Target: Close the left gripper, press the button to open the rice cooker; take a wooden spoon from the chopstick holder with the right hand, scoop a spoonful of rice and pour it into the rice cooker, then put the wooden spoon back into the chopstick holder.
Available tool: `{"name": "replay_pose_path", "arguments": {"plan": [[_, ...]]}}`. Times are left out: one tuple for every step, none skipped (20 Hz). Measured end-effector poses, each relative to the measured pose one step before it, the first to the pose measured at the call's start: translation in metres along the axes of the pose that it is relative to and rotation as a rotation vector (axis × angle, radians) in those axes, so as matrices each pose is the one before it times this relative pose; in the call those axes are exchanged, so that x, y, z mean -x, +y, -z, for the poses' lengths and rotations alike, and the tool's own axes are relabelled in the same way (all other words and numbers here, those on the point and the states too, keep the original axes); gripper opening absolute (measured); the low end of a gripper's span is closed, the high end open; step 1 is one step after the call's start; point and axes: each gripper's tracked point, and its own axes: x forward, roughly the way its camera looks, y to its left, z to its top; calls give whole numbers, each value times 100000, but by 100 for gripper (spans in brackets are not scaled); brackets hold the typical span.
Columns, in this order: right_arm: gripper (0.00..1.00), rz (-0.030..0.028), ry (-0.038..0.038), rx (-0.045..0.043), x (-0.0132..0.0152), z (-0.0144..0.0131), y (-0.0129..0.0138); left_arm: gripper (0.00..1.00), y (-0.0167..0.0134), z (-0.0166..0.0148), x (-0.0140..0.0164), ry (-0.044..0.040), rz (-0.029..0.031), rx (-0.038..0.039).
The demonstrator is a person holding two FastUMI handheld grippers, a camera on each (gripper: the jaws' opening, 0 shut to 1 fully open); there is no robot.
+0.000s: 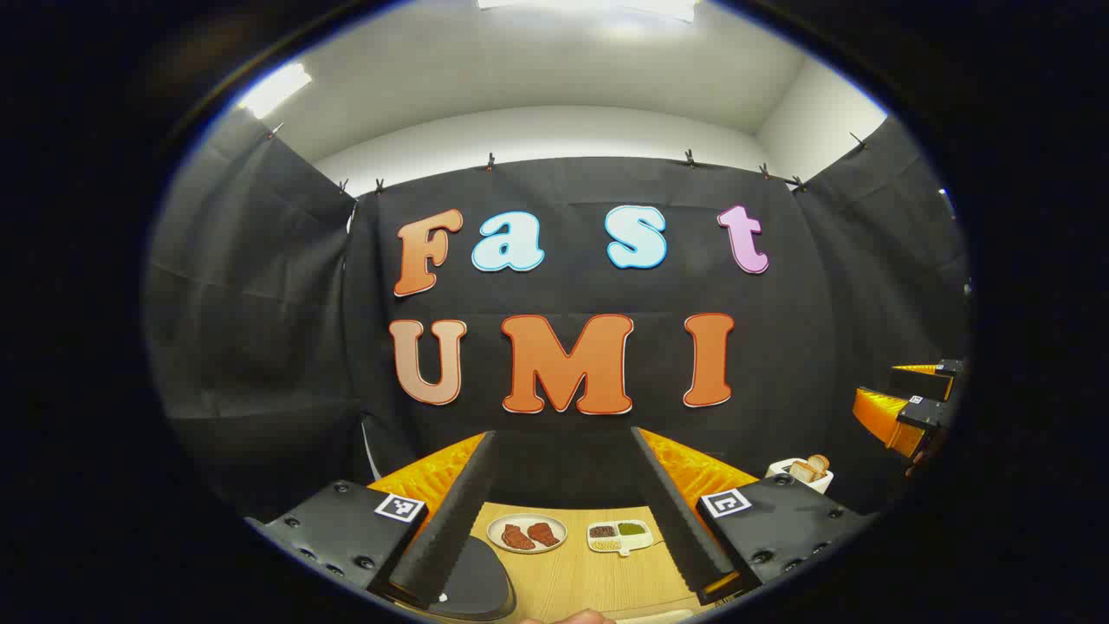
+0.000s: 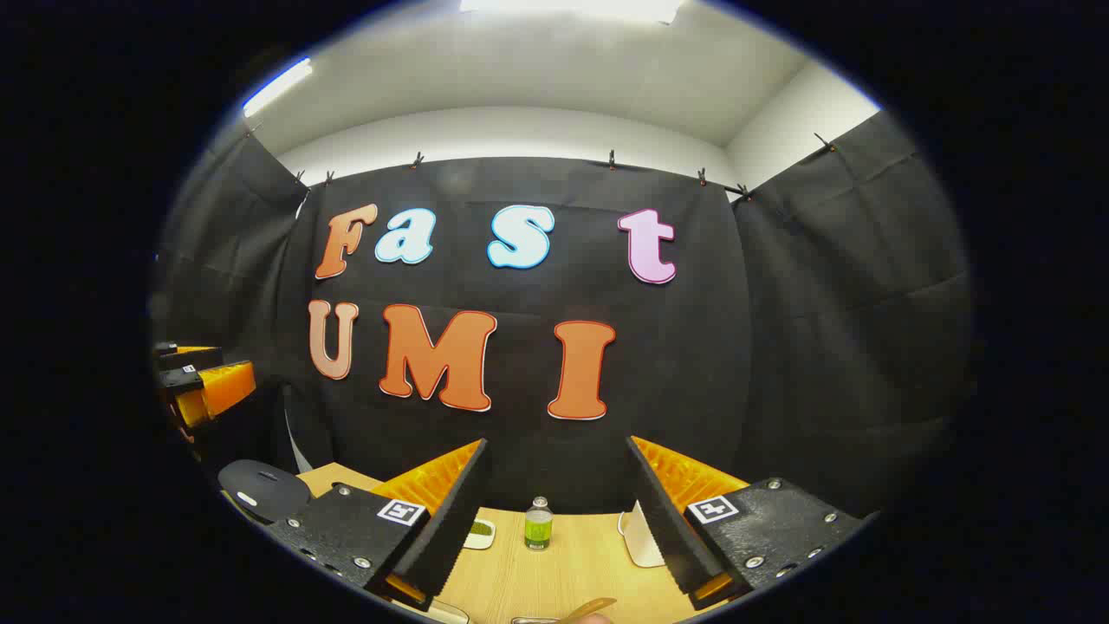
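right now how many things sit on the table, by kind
rice cooker: 1
plate: 1
divided dish: 1
toaster: 1
bottle: 1
white container: 1
total: 6

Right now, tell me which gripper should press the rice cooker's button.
Left. The left gripper hangs right above the rice cooker's dark lid, though open. The right gripper faces a small green bottle, with the cooker off to its side.
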Motion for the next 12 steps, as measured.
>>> {"name": "replay_pose_path", "arguments": {"plan": [[96, 137, 124, -481, 34, 59, -125, 99, -82, -168, -103, -275, -352, -1544], [96, 291, -135, -154, 161, -31, -167, 100, -252, 17, 52, -190, 180, -1266], [96, 369, -360, 18, 76, -30, -231, 100, -269, -49, 73, -97, 418, -623], [96, 233, -108, -1, 23, -78, -209, 100, -436, -43, 189, -79, 778, -15], [96, 10, 181, -53, 88, 119, -8, 93, -436, 21, 39, 295, 851, 97], [96, 203, 150, -95, 129, 4, -123, 100, -252, 66, 68, 216, 624, 58], [94, 149, 100, 2, 60, 135, -71, 100, -132, 64, -8, 227, 292, -91], [94, 668, -106, 97, 86, 38, -157, 100, -42, 136, 25, 117, 114, -64], [94, 658, -5, 215, 11, 18, -250, 100, -113, 30, 58, 191, 0, 66], [96, 350, 185, 108, 102, 80, -28, 100, -94, 75, 150, 59, 66, 86], [96, -121, 283, -125, 118, 107, 60, 100, 45, -49, 16, -196, -40, 253], [96, -307, 332, -172, -20, 87, 110, 93, -41, -70, 139, -288, 46, 215]]}}
